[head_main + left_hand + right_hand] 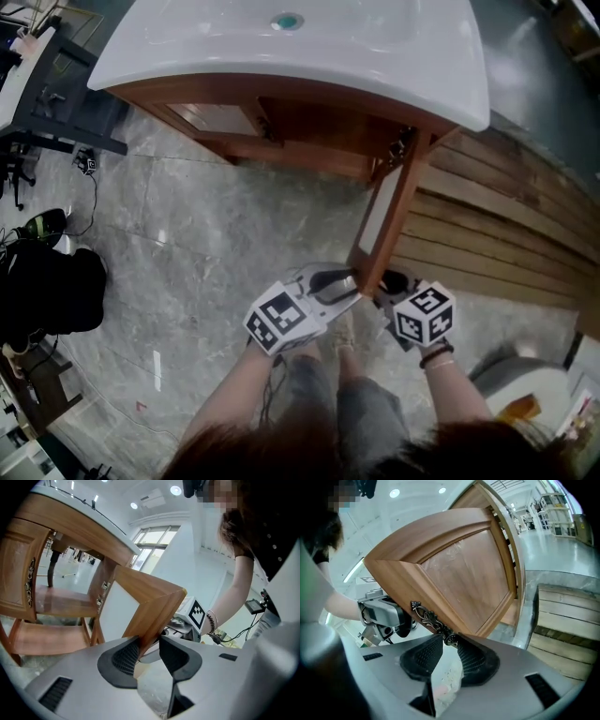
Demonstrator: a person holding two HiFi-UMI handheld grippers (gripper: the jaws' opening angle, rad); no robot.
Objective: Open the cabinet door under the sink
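The wooden cabinet (309, 122) stands under the white sink (281, 56). Its right door (389, 220) is swung out toward me and shows edge-on in the head view. My left gripper (352, 281) is at the door's free edge. In the left gripper view the door's (140, 606) lower corner sits between the pads of that gripper (147, 651), which is shut on it. On the door's (464, 583) other face, my right gripper (447, 656) is open, with the lower end of the ornate dark handle (429, 618) between its jaws, resting by the right pad (471, 660). The cabinet's left door (216, 117) is closed.
Wooden slats (506, 225) cover the floor right of the cabinet. On the grey marble floor (216, 244) a black bag (47, 286) lies at the left, with a black stand (56, 112) behind it. A white object (525, 384) sits at lower right.
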